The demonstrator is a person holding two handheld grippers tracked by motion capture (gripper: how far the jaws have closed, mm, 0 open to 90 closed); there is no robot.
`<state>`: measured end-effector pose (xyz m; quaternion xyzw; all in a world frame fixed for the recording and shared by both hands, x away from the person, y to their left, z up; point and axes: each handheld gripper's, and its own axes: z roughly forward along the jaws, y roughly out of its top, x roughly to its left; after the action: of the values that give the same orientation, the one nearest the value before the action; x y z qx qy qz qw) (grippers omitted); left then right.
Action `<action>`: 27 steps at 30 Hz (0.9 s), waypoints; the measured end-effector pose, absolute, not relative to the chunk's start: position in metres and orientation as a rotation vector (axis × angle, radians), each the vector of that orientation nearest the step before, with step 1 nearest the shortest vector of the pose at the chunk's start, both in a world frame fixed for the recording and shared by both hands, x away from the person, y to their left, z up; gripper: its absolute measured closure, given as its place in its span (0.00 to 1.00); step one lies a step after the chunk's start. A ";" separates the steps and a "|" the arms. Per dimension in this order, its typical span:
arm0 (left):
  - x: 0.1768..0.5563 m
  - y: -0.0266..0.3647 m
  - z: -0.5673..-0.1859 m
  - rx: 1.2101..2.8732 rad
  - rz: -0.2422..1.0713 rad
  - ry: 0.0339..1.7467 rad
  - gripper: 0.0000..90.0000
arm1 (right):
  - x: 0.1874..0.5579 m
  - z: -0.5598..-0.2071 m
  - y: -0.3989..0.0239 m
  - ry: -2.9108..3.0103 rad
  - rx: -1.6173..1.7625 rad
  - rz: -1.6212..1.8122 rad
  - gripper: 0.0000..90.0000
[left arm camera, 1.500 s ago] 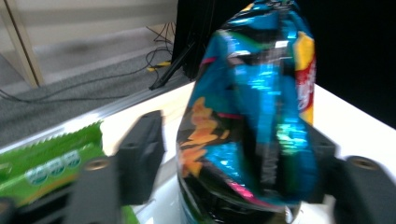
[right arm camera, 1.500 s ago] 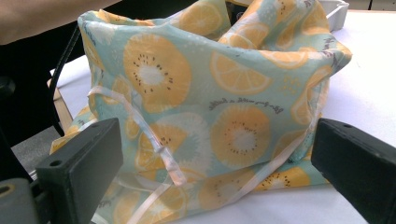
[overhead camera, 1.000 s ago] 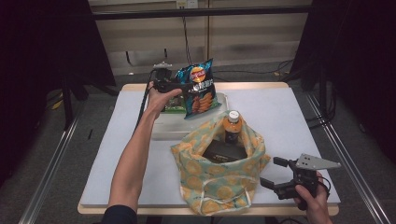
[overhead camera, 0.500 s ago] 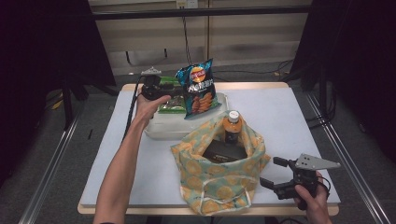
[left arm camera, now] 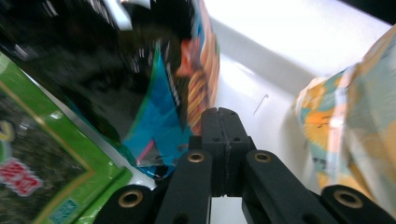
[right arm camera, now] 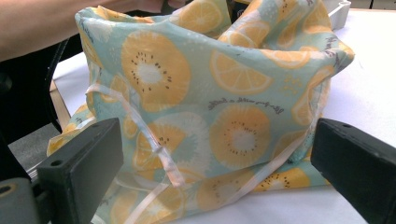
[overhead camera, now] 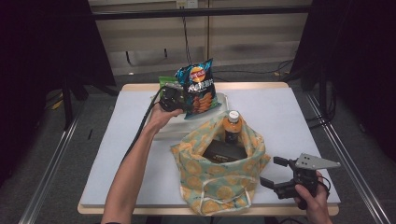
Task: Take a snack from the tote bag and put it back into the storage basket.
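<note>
- Green packet (overhead camera: 164, 82), flat and glossy, lying at the far left of the white tray (overhead camera: 161, 129); in the left gripper view its printed film face (left arm camera: 42, 172) sits low at the left.
- Left gripper (overhead camera: 172, 99), black and blocky with a trailing cable, held at the left edge of the crisp bag (overhead camera: 198, 88), over the tray at the far side of the worktop (overhead camera: 121, 154).
- Jaws just closing and now pressed flat together, pad against pad (left arm camera: 225, 140); nothing visible between the tips, bag corner just beside them to the left; grip on the bag film not clear from here.
- Crisp bag standing upright and puffed, shiny blue and black foil with an orange picture of crisps; blurred but crinkled in the left gripper view (left arm camera: 159, 93).
- White tray rectangular, smooth plastic with a raised rim (left arm camera: 261, 60).
- Cloth bag (overhead camera: 219, 177) in the middle of the worktop, soft and slumped, pale teal printed with orange slices, mouth open, white ribbon handles (right arm camera: 154, 149) hanging down its front.
- Inside it, an upright bottle (overhead camera: 232, 126) with amber liquid and a white cap, plus a dark flat box (overhead camera: 223, 151).
- Right gripper (overhead camera: 278, 173) at the near right corner, grey three-cornered plate on top, jaws wide apart and empty, facing the cloth bag (right arm camera: 224, 107) without touching it.
</note>
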<state>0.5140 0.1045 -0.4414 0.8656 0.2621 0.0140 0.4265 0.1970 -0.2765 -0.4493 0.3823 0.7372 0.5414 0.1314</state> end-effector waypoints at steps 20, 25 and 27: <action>0.530 0.092 -0.463 2.370 0.061 0.676 1.00 | 0.197 -0.449 -0.276 2.147 1.103 1.571 0.02; 0.533 0.092 -0.464 2.367 0.071 0.703 1.00 | 0.196 -0.449 -0.276 2.146 1.106 1.572 0.02; 0.535 0.094 -0.464 2.367 0.077 0.713 1.00 | 0.196 -0.449 -0.277 2.147 1.106 1.573 0.02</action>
<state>0.5351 0.0938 -0.4641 0.9041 0.2722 0.0294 0.3282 0.1958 -0.2767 -0.4491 0.3804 0.7387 0.5412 0.1292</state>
